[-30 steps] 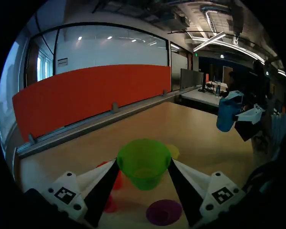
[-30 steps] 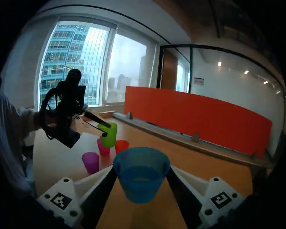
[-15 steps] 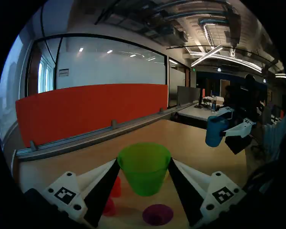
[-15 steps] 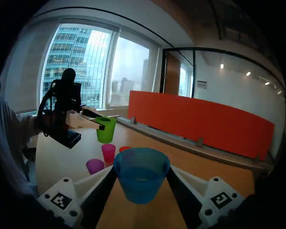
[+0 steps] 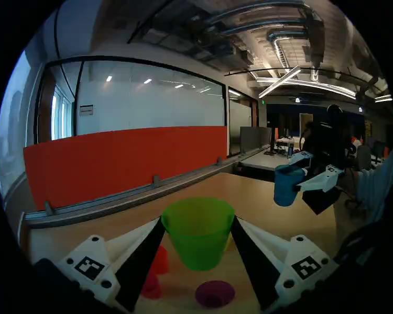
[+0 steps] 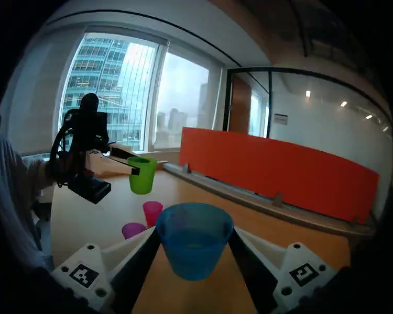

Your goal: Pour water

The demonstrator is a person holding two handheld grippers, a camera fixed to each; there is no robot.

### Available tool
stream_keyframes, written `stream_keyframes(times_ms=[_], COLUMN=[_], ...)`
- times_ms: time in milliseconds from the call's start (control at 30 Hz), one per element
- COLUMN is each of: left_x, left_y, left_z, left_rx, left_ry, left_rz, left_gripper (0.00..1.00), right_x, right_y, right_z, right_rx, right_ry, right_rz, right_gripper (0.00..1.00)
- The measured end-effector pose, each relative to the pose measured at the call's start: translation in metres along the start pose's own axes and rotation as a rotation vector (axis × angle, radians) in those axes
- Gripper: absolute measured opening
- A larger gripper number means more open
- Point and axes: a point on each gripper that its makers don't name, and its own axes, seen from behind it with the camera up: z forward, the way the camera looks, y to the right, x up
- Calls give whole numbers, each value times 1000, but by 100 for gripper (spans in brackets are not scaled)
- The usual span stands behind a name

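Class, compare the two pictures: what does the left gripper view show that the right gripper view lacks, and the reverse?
Left gripper view adds: ceiling strip lights beside exposed pipes, and a small red plastic cup on the wooden table. Right gripper view adds: tall windows facing high-rise towers, and the person's pale sleeve. Shared: the translucent green plastic cup gripped between the fingers of the left gripper, the blue plastic cup held in the right gripper, the purple plastic cup and the long orange partition panel.
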Motion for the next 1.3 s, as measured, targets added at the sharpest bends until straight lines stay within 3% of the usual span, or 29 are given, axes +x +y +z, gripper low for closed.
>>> stream_keyframes(times_ms=[567,1300], left_x=[11,4], left_y=[25,56], left_z=[-23,-49], left_rx=[-30,-60], left_ry=[44,60], left_rz=[38,26], left_gripper=[88,88], right_x=[26,75], right_y=[-11,-18], right_z=[21,50], right_rx=[53,90], right_ry=[34,96], right_rz=[-55,-208], right_gripper=[90,90])
